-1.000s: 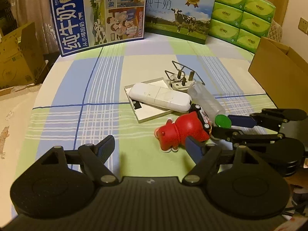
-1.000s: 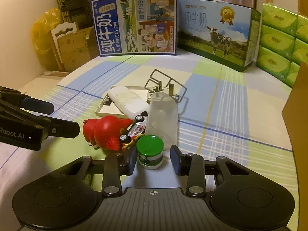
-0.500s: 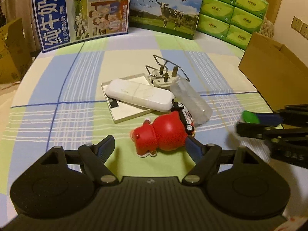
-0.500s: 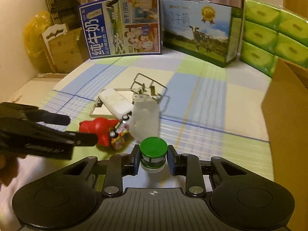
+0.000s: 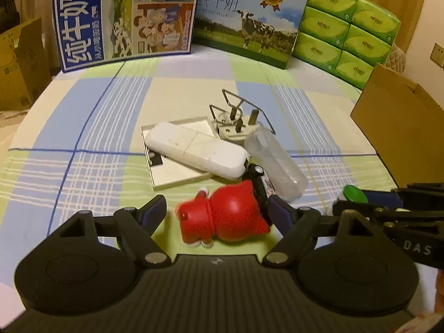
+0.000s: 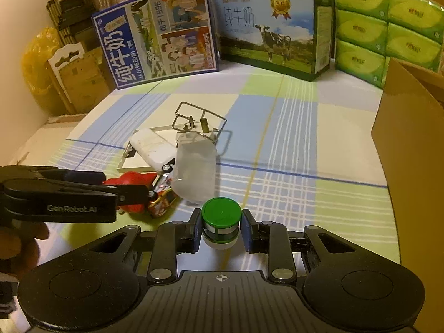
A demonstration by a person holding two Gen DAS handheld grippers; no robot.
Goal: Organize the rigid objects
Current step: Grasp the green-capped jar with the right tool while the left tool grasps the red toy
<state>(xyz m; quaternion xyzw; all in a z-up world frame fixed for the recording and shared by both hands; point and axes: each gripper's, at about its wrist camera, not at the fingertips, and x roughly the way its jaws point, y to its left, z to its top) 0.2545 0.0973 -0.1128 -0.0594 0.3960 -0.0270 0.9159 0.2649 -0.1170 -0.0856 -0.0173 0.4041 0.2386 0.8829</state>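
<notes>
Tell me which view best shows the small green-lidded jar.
The right wrist view: the small green-lidded jar sits centred and sharp, clamped between the right gripper jaws. In the left wrist view only its green lid peeks out at the right edge, blurred.

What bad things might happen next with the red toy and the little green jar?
1. The left tongs are open around the red toy, and a toy car touches it, so closing may push or drag the car.
2. The right tongs pinch the green jar only by its sides; it might slip out.
3. The two tongs are close together and might bump.
</notes>
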